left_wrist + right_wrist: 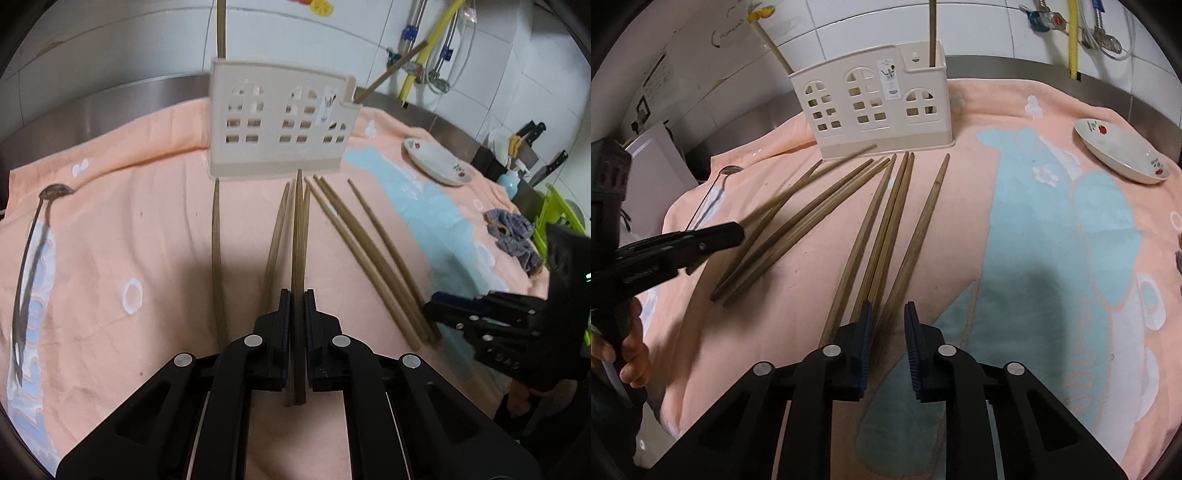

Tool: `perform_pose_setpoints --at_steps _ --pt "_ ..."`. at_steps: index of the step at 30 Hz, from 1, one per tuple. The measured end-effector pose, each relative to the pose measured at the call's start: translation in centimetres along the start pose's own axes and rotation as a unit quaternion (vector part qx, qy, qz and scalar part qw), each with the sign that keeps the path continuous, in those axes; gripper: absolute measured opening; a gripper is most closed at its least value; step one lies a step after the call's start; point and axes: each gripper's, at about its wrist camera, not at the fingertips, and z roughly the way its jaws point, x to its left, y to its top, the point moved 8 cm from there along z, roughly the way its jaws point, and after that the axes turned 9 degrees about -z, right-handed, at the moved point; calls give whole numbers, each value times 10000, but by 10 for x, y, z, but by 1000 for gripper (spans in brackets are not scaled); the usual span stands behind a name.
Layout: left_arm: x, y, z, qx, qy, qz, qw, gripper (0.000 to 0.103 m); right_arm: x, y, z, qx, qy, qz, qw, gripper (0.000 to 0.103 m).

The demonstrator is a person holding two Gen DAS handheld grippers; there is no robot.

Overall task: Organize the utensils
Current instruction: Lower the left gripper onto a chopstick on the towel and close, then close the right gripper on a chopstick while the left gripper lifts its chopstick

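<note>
Chopsticks of brown wood, long and tapered, lie scattered on a peach-pink terry towel (147, 229) with pale blue and white printed shapes, the largest thing in view, which covers a steel counter (122, 99) backed by white wall tiles (849, 22). At the far edge of the towel stands a cream plastic utensil holder (875, 110) shaped like a house front, with arched window cut-outs and a small white sticker whose print is too small to read; one chopstick stands upright in its end compartment (932, 33) and another leans out of the opposite end (774, 46). To the right on the towel rests a shallow white ceramic dish (1119, 155) with small red flower marks, well apart from the holder. A long steel spoon (27, 266) lies near the left edge of the towel. A grey crumpled cloth (513, 236) sits at the towel's right edge, near a lime-green plastic rack (554, 218) and black-handled knives (535, 129). The loose chopsticks (882, 229) fan out in front of the holder with their tips pointing toward it. The left gripper (297, 310), black with ribbed blue pads, is clamped on one wooden chopstick (298, 236), which runs straight ahead between its fingers toward the holder's base, raised over the others. The right gripper (888, 321) hangs with its fingers spread, over the thick ends of the right-hand cluster, gripping nothing.
</note>
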Motion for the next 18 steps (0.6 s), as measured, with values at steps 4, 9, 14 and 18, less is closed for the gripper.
perform_pose_setpoints --at_steps 4,9,14,18 --pt "-4 6 -6 -96 -58 23 9999 6 -2 3 5 17 -37 129 9999 15" --pt "-6 10 -9 -128 -90 60 9999 6 -2 4 11 58 -175 171 9997 14" --pt "-5 9 -11 -127 -101 65 9998 6 -2 7 16 67 -354 133 9993 13" --pt "-5 9 -13 -127 -98 73 9998 6 1 7 17 64 -580 -27 9983 11"
